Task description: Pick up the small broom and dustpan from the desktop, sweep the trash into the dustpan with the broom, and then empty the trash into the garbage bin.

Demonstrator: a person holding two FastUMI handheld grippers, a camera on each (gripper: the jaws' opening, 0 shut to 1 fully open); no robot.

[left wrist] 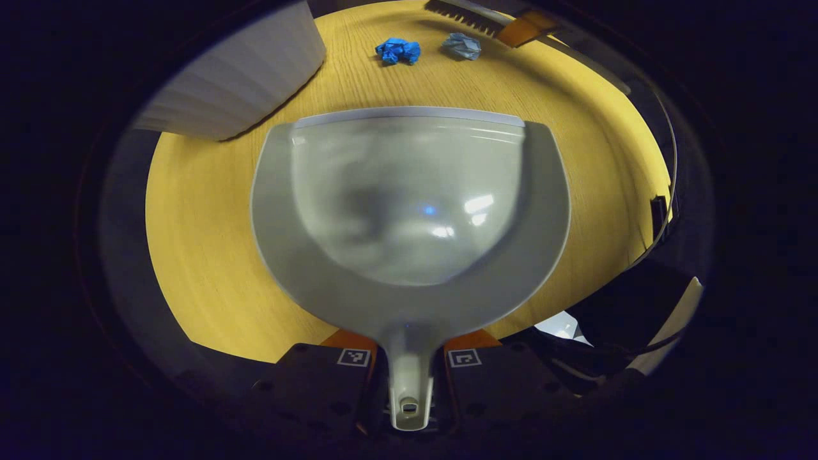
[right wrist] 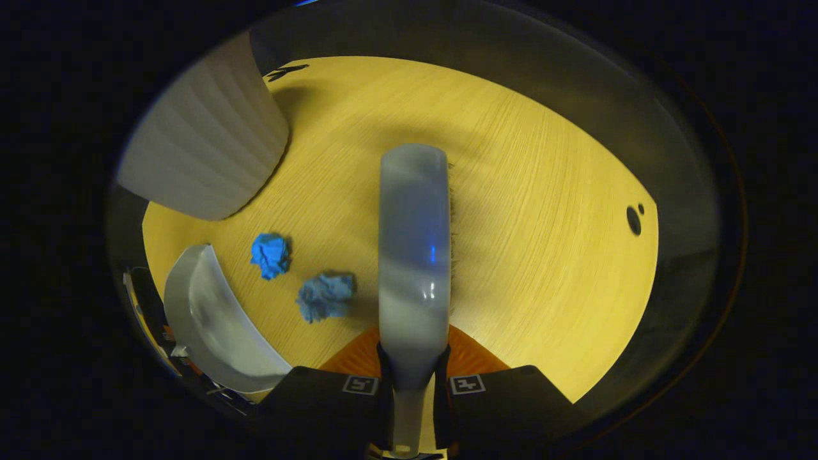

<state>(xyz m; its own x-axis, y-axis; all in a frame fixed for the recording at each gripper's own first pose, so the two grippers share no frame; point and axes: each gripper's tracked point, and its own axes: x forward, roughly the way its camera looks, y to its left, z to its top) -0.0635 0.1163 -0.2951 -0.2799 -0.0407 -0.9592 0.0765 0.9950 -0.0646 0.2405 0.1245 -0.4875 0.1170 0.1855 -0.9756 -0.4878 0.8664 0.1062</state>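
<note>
Your left gripper [left wrist: 409,367] clenched on dustpan [left wrist: 409,211] handle; pan mouth faces 12 o'clock. Your right gripper [right wrist: 409,377] clamped on broom [right wrist: 414,255] handle. In right gripper view, bright blue wad [right wrist: 270,254] at 9 o'clock of broom, paler wad [right wrist: 324,295] at 8, dustpan beyond them. Garbage bin [right wrist: 204,140] at 10 o'clock. Risks: fast stroke flicks light wads past pan; raised pan lip lets them slip under.

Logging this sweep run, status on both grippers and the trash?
Left gripper shut on dustpan handle. Right gripper shut on broom. Two paper wads on desktop, unswept. Bin beyond, nothing between.
</note>
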